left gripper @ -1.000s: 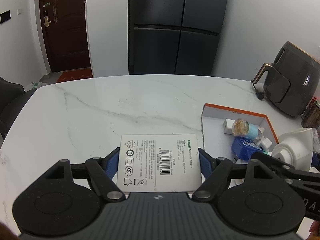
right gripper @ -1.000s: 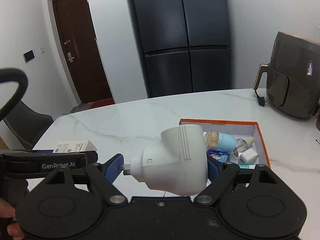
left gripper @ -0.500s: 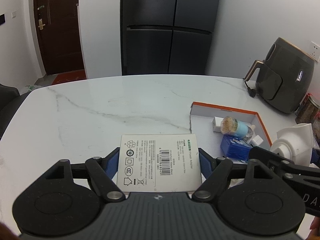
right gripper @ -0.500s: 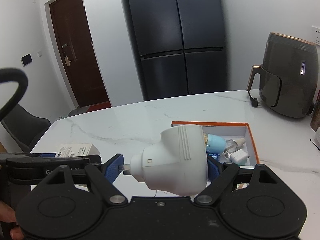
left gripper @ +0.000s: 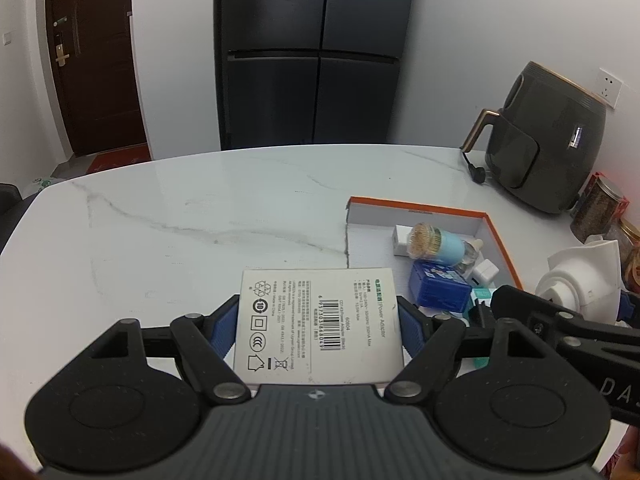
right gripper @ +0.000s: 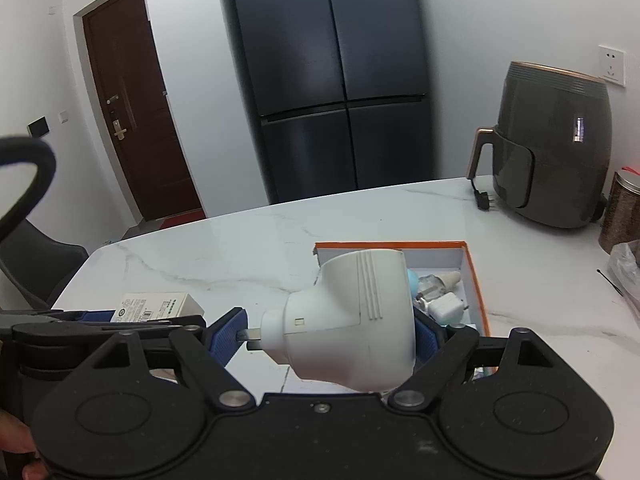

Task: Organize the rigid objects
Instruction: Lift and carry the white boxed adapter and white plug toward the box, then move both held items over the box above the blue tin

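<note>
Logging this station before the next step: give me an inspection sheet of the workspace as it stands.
Surface: white marble table.
Job's things: orange-rimmed box holding toothpick jar, blue carton, small white chargers.
Clutter: spice jars at right edge.
Grippers: left claw shut on power adapter box; right claw shut on white plug-in device.
Cables: air fryer's plug lying loose.
Surroundings: air fryer, black fridge, brown door.

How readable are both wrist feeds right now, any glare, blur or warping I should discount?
Left wrist view: sharp, the print on the white adapter box in the left gripper is legible; soft sheen on the marble table; fisheye bows the edges and corners go dark. Right wrist view: slightly softer, the fridge leans; the white plug adapter in the right gripper hides much of the orange-rimmed box.
</note>
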`<state>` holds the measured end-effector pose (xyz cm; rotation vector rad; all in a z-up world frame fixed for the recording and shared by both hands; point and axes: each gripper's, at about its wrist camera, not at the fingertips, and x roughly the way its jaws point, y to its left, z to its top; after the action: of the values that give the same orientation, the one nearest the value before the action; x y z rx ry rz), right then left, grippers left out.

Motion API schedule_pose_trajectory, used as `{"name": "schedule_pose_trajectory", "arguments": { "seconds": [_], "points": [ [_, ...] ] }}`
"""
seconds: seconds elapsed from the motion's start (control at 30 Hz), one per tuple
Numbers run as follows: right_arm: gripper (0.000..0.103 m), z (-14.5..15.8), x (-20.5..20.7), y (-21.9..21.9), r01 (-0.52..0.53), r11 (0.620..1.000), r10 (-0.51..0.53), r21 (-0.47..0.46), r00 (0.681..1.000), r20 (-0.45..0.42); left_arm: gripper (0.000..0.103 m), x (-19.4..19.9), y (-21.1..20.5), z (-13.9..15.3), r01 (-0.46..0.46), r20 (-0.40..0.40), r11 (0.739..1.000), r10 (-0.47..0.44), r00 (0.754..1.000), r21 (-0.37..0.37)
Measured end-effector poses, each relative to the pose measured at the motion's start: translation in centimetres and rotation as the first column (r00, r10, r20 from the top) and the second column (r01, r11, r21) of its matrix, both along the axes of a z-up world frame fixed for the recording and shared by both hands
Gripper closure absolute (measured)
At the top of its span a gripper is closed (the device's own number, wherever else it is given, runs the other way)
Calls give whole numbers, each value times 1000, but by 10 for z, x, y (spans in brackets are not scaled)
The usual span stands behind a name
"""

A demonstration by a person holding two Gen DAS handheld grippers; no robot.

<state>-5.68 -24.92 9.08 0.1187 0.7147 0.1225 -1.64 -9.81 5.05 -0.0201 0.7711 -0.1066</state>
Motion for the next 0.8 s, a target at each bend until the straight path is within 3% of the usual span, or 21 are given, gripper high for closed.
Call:
{"name": "schedule_pose_trajectory", "arguments": {
  "seconds": [0.8],
  "points": [
    [4, 4, -20, -34, 79, 997, -79, -10, 997, 0, 24, -4, -29, -4, 88, -12, 996, -88, 996, -4]
  ]
}}
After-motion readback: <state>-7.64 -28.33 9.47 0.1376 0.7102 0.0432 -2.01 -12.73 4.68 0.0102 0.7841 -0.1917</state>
